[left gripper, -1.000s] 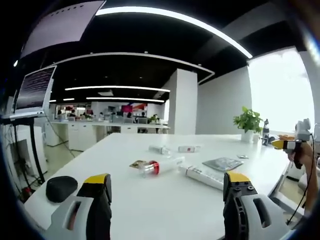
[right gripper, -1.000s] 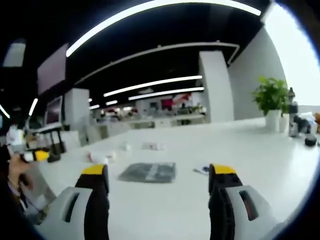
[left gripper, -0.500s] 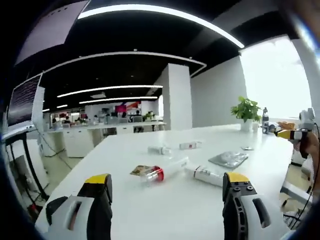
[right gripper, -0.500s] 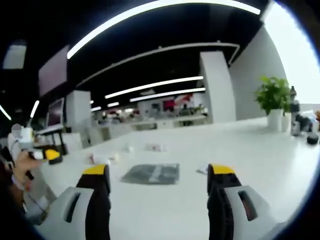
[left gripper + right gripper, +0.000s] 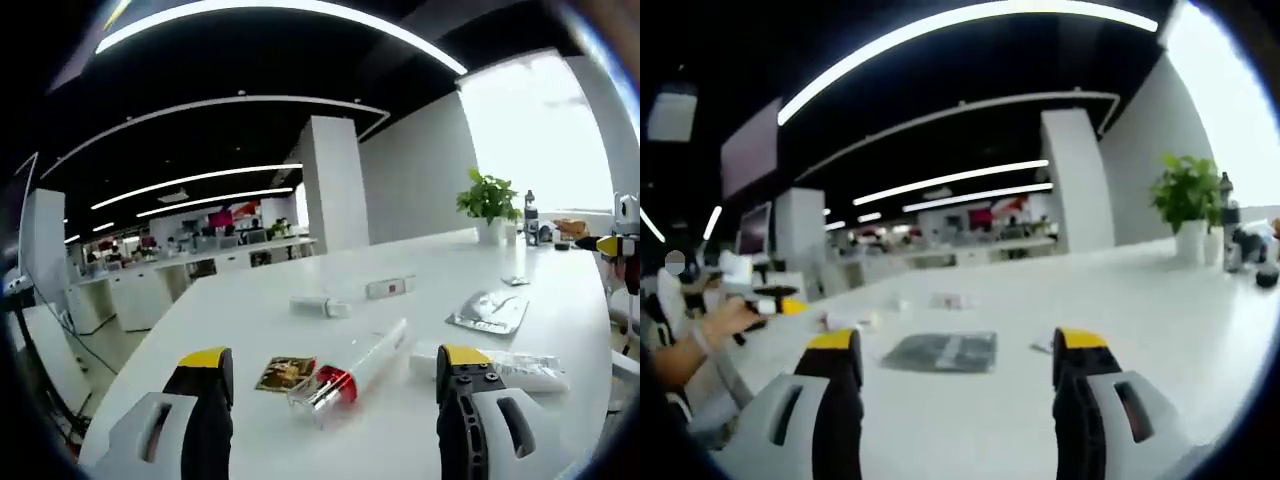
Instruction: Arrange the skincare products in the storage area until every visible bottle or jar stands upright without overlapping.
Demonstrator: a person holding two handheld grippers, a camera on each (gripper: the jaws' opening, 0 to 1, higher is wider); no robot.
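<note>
Your left gripper point(image 5: 325, 375) hangs with jaws spread wide and nothing between them, low over the white table point(image 5: 250, 320). Its right jaw covers the near end of a white tube point(image 5: 520, 368) lying at four o'clock, so you cannot see that tube's cap. Between the jaws lies a clear, long bottle with a red band point(image 5: 352, 368), on its side and slanting toward one o'clock; a small printed card point(image 5: 285, 373) sits just beside it at nine o'clock. Farther off, two small white items point(image 5: 320, 306) point(image 5: 390, 288) lie flat, too small to read. A crinkled silvery sachet point(image 5: 488, 311) lies at two o'clock.

Your right gripper point(image 5: 955, 370) is likewise spread and empty; the flat grey sachet point(image 5: 942, 351) lies ahead between its jaws, blurred.
</note>
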